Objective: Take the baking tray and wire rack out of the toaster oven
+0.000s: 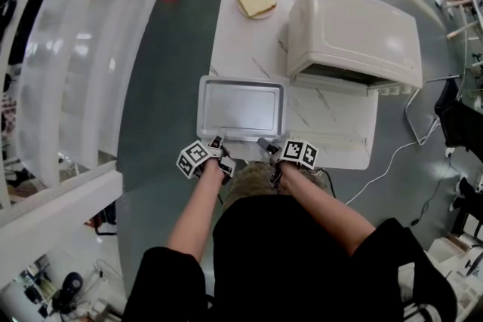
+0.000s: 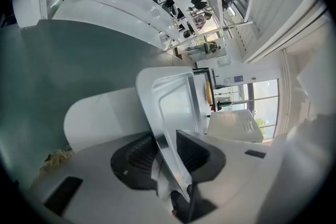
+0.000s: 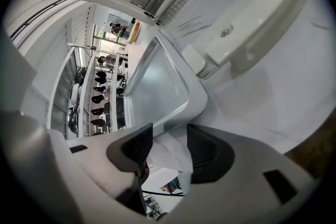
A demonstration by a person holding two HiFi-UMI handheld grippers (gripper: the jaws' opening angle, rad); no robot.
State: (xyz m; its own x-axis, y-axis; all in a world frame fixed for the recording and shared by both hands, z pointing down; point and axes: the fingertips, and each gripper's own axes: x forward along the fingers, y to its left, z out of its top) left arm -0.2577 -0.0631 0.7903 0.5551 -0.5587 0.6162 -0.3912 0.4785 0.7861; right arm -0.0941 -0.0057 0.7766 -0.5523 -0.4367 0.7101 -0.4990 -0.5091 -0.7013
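The shallow, rectangular baking tray of dull silver metal, with rounded corners and a flat raised rim, lies outside the oven. It sits on the near left part of the table, just beside the lowered oven door.

The left gripper clamps the near left rim of the tray between its black ribbed pads, and the thin metal edge runs straight through the narrow gap. The right gripper has its jaws spread wide. Only the pale table top lies between them, and the near right corner of the tray is just ahead of their tips.

Both grippers slant downward toward the tray, side by side. Their black-and-white marker cubes sit uppermost, and behind them are bare forearms in black sleeves.

The boxy toaster oven has a smooth cream casing and stands at the far right of the table. Its glass door is folded down flat. In the right gripper view a grid pattern shows inside the opening, but I cannot tell whether it is the rack.

The table is rectangular, white and faintly veined like marble. At its far end a pale slice of bread rests on a small plate. The table stands on a smooth grey-green floor, and a thin white cable trails over the floor on the right.
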